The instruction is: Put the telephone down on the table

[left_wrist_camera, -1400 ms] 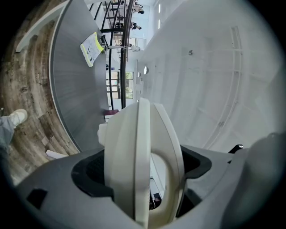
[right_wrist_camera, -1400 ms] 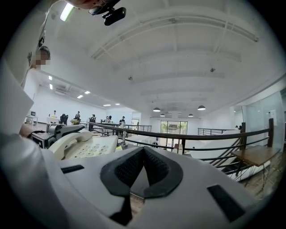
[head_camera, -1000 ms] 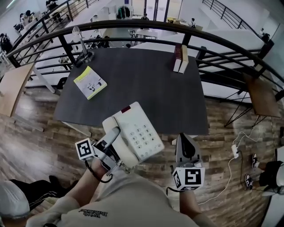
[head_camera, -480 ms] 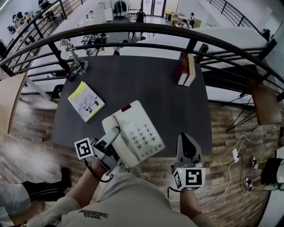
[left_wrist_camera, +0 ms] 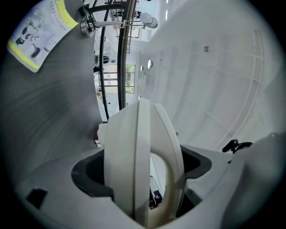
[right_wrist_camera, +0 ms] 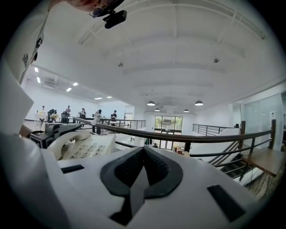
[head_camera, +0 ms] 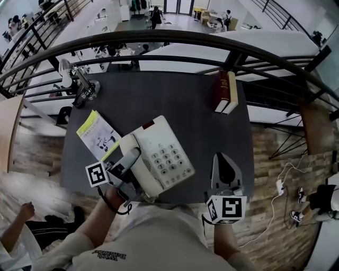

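Wood-plank floor (head_camera: 37,159) lies under you, and the dark grey table (head_camera: 180,106) begins right at your waist. Your left gripper (head_camera: 127,164) has its jaws clamped on the cream handset (left_wrist_camera: 143,152), which fills the gap between them. With it you hold the white telephone (head_camera: 161,156), keypad up, over the table's near left part. You cannot tell from these views whether its base touches the tabletop.

Your right gripper (head_camera: 222,159) sits at the table's near edge, to the right of the telephone and apart from it. Its jaws are pressed together with nothing between them.

Just beyond your left gripper, a yellow-edged booklet (head_camera: 98,135) lies flat, its near corner just beside the handset. Farther back, a desk lamp (head_camera: 79,84) stands at the far left corner. Two books (head_camera: 226,92), one dark red and one pale, stand upright side by side at the far right edge. A dark curved railing (head_camera: 175,36) runs behind the table, and past it a lower hall (head_camera: 159,13) shows, with people in it.
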The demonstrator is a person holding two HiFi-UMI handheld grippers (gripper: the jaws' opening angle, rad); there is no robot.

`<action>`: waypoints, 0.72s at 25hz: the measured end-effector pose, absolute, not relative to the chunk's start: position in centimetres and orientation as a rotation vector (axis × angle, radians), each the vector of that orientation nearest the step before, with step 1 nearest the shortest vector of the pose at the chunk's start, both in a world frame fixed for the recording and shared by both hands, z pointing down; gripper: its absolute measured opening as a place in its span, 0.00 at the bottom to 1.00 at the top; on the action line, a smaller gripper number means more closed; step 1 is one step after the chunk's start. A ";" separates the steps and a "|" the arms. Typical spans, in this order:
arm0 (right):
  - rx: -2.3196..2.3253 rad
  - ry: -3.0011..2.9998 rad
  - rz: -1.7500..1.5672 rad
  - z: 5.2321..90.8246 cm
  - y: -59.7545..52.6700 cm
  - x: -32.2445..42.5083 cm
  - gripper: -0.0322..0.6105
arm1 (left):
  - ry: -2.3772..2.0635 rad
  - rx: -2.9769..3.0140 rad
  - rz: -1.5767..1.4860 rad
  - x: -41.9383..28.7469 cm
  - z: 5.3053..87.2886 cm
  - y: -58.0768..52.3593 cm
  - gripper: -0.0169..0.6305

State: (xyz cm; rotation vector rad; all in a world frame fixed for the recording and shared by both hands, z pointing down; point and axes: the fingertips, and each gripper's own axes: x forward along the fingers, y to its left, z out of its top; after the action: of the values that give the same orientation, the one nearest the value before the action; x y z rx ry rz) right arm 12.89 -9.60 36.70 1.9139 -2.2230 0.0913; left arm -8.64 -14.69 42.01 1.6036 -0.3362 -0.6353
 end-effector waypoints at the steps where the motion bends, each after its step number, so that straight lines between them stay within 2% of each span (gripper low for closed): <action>1: 1.912 -2.224 0.090 36.7 -10.1 12.9 0.05 | -0.341 1.605 -0.636 -8.6 42.1 -15.2 0.73; 18: 1.829 -2.269 0.126 38.3 -13.6 14.5 0.05 | -0.405 1.581 -0.645 -7.2 43.1 -17.1 0.73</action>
State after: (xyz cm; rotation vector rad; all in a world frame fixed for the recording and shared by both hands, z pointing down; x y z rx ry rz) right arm 14.55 -13.57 38.28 1.8295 -2.2692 0.1256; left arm -7.18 -17.14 43.11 1.5814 -0.4050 -0.6445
